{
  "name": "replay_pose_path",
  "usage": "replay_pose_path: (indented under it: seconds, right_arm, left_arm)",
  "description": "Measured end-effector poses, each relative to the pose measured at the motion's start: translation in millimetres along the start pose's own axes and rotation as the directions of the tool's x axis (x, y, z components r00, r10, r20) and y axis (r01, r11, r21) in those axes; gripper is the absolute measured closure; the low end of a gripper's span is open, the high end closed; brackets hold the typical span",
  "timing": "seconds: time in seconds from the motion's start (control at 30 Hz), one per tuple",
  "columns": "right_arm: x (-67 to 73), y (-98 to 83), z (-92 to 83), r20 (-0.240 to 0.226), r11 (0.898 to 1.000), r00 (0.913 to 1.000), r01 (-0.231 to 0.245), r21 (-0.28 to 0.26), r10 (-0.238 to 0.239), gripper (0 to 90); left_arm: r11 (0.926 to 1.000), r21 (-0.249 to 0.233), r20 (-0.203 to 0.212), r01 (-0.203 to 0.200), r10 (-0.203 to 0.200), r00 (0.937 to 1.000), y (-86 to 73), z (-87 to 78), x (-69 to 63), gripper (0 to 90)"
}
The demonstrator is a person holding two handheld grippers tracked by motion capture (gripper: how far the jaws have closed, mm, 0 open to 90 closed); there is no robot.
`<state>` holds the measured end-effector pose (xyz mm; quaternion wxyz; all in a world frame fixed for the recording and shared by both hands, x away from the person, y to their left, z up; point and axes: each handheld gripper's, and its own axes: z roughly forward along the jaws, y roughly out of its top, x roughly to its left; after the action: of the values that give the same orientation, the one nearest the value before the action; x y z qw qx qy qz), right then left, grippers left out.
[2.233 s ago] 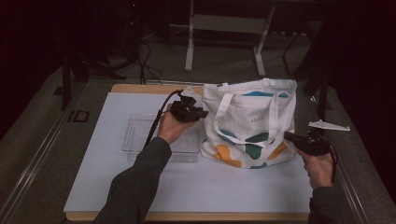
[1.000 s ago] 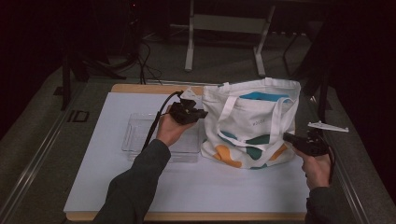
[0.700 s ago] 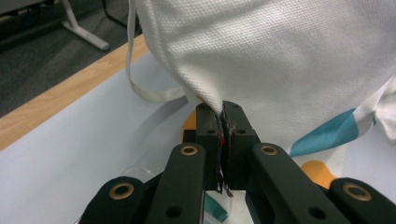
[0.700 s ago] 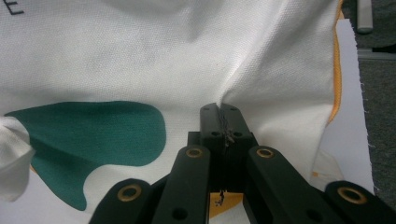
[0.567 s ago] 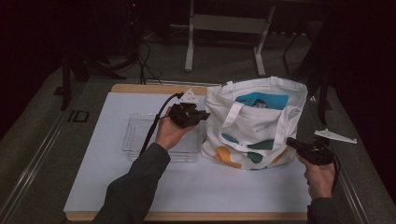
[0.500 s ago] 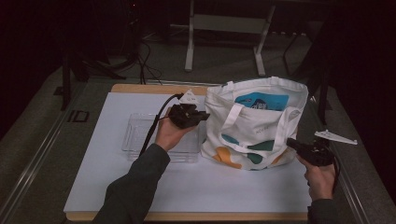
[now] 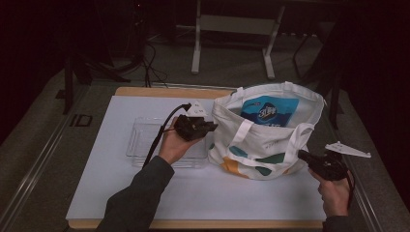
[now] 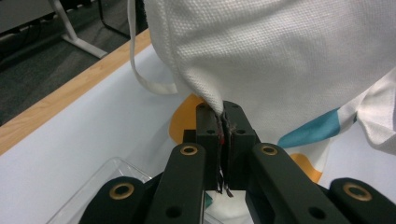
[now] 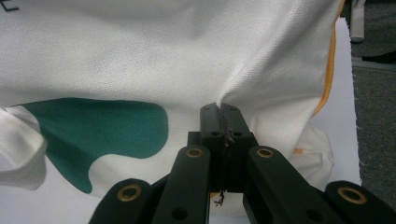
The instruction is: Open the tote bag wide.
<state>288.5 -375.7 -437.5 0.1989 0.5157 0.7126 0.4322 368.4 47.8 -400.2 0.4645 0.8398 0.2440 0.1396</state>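
Stretching between the two tools, the tote bag (image 7: 268, 130) stands on the desk (image 7: 121, 159) right of centre, mouth up and held wide, a blue packet (image 7: 269, 110) visible inside. The left tool (image 7: 212, 127) is clamped on the bag's left rim, cloth pinched between its pads (image 8: 210, 135); the right tool (image 7: 302, 155) is clamped on cloth at the bag's lower right side, seen nipped in the right gripper view. The bag's long axis runs left to right between the hands. A clear tray (image 7: 145, 140) sits just left of the bag, under the left hand. Free room is judged ample toward the desk's near edge, tight at the right edge.
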Motion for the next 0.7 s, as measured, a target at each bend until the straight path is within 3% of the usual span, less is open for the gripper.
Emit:
replay_pose_path:
  seconds: [0.23, 0.7]
  right_arm:
    - [2.5, -10.1, -1.9, 0.002, 1.000, 1.0000, 0.004, 0.002, -0.004, 90.0]
    - [4.7, -32.6, 11.1, 0.033, 0.998, 0.9991, 0.022, 0.066, -0.024, 90.0]
  left_arm:
    - [0.9997, 0.017, 0.001, -0.016, 0.016, 0.9999, -5.7, -0.3, -5.9, 87.3]
    - [0.9944, 0.083, -0.006, -0.066, 0.067, 0.9977, -19.8, 10.9, -17.4, 87.2]
